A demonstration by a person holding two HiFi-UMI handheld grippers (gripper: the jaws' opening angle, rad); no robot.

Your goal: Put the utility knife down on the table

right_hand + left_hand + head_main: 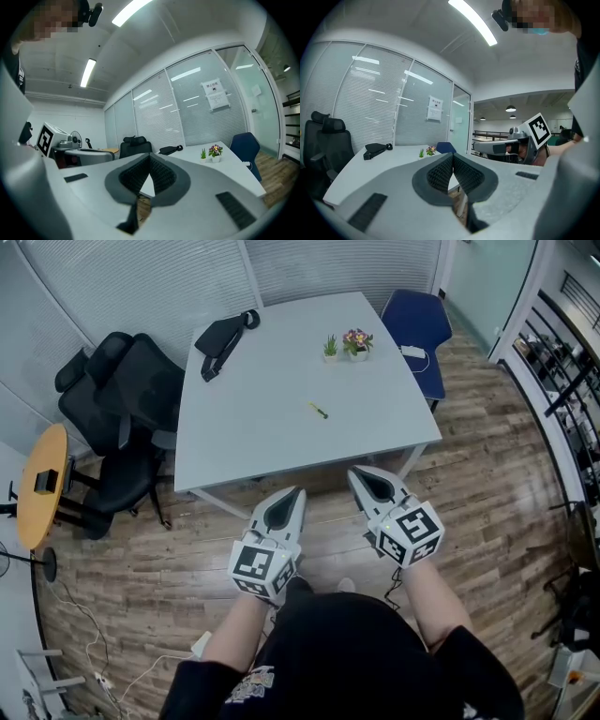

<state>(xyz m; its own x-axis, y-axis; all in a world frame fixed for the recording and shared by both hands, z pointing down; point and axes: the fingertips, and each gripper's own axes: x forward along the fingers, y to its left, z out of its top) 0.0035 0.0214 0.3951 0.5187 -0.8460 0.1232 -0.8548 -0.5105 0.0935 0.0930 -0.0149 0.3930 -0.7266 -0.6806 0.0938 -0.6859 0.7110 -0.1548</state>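
Reading the jaws first: left gripper (452, 154) has its jaws together at the tips, ribbed pads meeting, nothing between them. Right gripper (149, 157) is the same, jaws closed on nothing. Both are empty.

Head view: both grippers are held low in front of the person's body, over the wood floor, short of the near edge of the desk (281, 442). Left gripper (296, 493) and right gripper (356, 474) both point toward the desk, touching nothing.

The utility knife (320, 410) is a small yellow-green object lying flat near the middle of the desk, well apart from both grippers and from every edge. Too small to tell whether the blade is out.

Also on the desk: a black bag (221, 338) at the far left corner and two small potted plants (345, 343) at the far side, all well apart from the knife.

Judgement: the knife is already down, so the task looks complete or nearly so.

Risks:
- A gripper swinging across the desk could nudge the knife, which is light and would slide.
- Picking it up again with closed jaws would push it rather than grip it.
- It lies mid-desk, so the risk of it falling is low.
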